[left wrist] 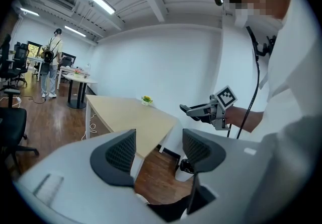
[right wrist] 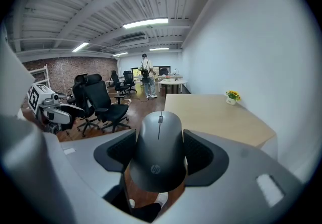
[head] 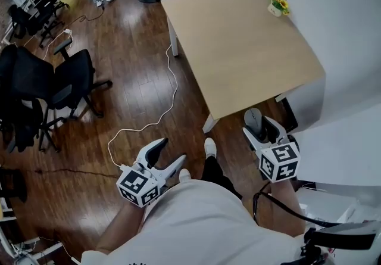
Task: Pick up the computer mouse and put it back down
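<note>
Short of the table's (head: pixel 238 49) near corner, the left gripper (head: pixel 168 154) hangs low with its jaws apart and nothing between them, probably idle because the job needs only one tool. Just off that same corner, over the floor rather than the tabletop, the right gripper (head: pixel 262 130) is clamped on the sides of the computer mouse (right wrist: pixel 161 150). The mouse's nose points toward the table, likely so it can be set down flat there.
</note>
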Tool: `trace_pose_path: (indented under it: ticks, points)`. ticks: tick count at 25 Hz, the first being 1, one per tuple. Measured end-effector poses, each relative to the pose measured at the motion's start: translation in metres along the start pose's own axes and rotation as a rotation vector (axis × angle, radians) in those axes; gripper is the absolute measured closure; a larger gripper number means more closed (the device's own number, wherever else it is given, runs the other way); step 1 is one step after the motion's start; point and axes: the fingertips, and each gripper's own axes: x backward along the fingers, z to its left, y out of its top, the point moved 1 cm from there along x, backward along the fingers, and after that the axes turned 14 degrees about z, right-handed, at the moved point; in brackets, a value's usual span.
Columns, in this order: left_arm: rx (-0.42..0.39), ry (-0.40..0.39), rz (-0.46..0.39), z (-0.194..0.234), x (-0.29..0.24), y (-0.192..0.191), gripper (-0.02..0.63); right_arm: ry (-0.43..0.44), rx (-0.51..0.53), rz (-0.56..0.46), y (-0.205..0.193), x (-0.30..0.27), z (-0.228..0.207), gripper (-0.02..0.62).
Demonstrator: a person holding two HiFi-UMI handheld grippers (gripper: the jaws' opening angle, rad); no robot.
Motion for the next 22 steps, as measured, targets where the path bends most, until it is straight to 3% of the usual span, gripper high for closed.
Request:
trace_pose_path:
  ticks: [13, 22]
  points:
    - [-0.009, -0.016, -0.019, -0.005, 0.025, -0.011, 0.342, -0.034, -0.014, -0.021, -0.007, 0.018, 0.014, 0.299]
    - [0.024, 0.064, -0.021, 0.013, 0.029, 0.002, 0.342, -0.046, -0.047, 0.024, 0.010, -0.060, -0.052, 0.299]
